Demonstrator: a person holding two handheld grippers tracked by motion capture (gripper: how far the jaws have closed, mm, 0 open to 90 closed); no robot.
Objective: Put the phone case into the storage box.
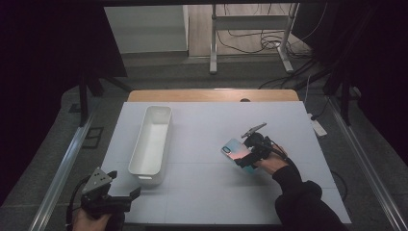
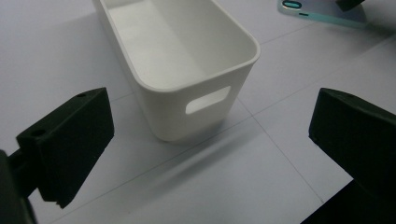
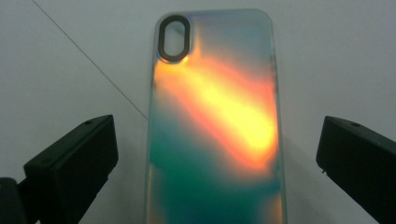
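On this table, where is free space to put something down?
Bare mat lies between the white bin and the phone case, and along the far edge behind both. It is crowded around the right gripper, whose open jaws flank the case.

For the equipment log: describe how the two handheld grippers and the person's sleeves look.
Both the left gripper and the right gripper are black with two blocky, wedge-shaped jaws. Each carries a grey three-cornered plate on top and trails a black cable. The right arm wears a black sleeve.
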